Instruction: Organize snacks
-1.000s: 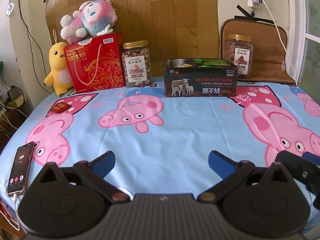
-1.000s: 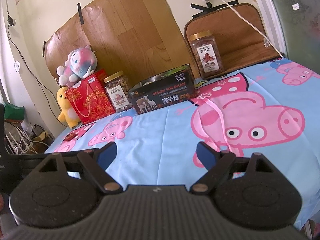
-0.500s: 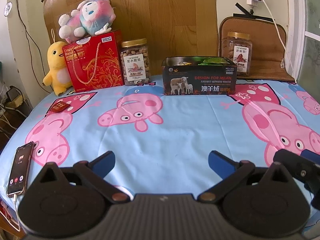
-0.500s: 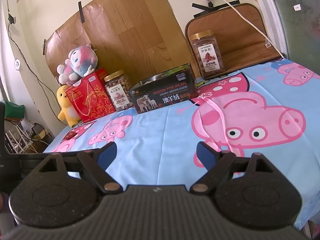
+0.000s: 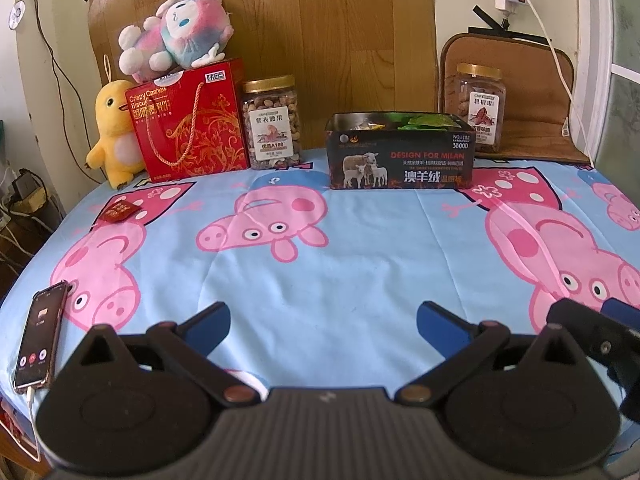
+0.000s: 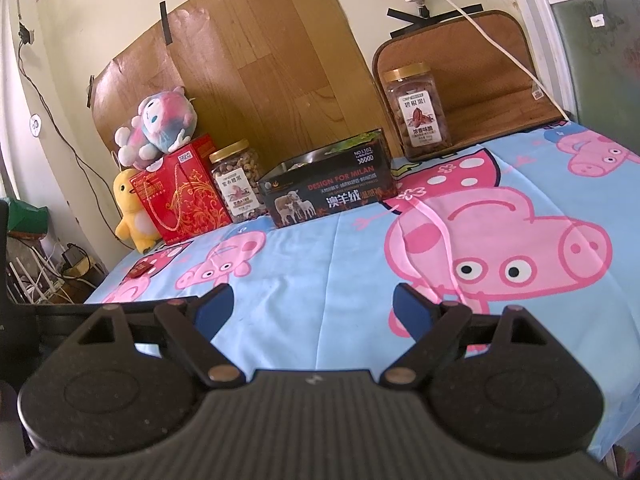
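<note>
- Though checked against a second back, hardly any different: only a tiny wobble in both views, nothing picked up, nothing shifted.
- Left gripper (image 5: 322,320): still wide open and empty, low in the picture over the blue pig cloth (image 5: 360,264).
- Right gripper (image 6: 312,308): same story, still wide open, holding nothing, low in its own picture.
- Small red snack packet (image 5: 119,211): flat on the cloth at the middle left of the left view, all alone, well apart from both grippers.
- Black tin (image 5: 400,156): upper middle of the picture, no lid on, with green and orange packets (image 5: 424,121) already inside.
- Nut jar (image 5: 272,122) to the left of the tin, just beside the red gift box (image 5: 188,120); second jar (image 5: 478,110) behind the tin's right end.
- For the job: probably still waiting to start the next step; most likely the red packet next, then into the tin.
- Phone (image 5: 38,344) at the lower left edge: best kept away from on the way over.
</note>
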### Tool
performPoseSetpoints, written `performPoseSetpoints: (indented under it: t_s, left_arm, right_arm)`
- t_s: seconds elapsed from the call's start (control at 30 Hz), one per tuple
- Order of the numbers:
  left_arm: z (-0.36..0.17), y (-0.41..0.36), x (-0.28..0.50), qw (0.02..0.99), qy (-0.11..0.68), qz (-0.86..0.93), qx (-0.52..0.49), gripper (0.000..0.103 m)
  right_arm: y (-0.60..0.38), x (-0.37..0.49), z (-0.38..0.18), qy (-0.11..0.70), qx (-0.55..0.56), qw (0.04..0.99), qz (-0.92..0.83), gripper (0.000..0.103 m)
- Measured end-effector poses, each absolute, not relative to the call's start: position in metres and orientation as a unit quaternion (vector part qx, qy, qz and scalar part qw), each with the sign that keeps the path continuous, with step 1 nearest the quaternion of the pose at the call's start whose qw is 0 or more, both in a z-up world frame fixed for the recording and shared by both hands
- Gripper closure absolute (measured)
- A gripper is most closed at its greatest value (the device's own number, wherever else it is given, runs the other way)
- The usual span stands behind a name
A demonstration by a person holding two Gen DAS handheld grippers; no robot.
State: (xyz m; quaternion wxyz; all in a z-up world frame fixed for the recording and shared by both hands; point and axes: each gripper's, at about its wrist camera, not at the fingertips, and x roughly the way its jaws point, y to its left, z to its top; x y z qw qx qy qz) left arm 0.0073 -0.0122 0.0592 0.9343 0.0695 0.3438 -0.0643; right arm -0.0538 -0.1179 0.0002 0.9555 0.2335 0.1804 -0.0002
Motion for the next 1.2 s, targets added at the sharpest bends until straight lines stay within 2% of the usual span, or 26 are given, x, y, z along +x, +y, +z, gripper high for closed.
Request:
performPoseSetpoints:
  t_s: [1.2]
  left_arm:
    - [0.0627,-0.0083,0.0076,0.934,0.345,-0.066,0.058,0.000]
  right_arm:
    - [-0.1166,-0.0549,0.0012,0.179,0.224,0.958,0.000,0.014]
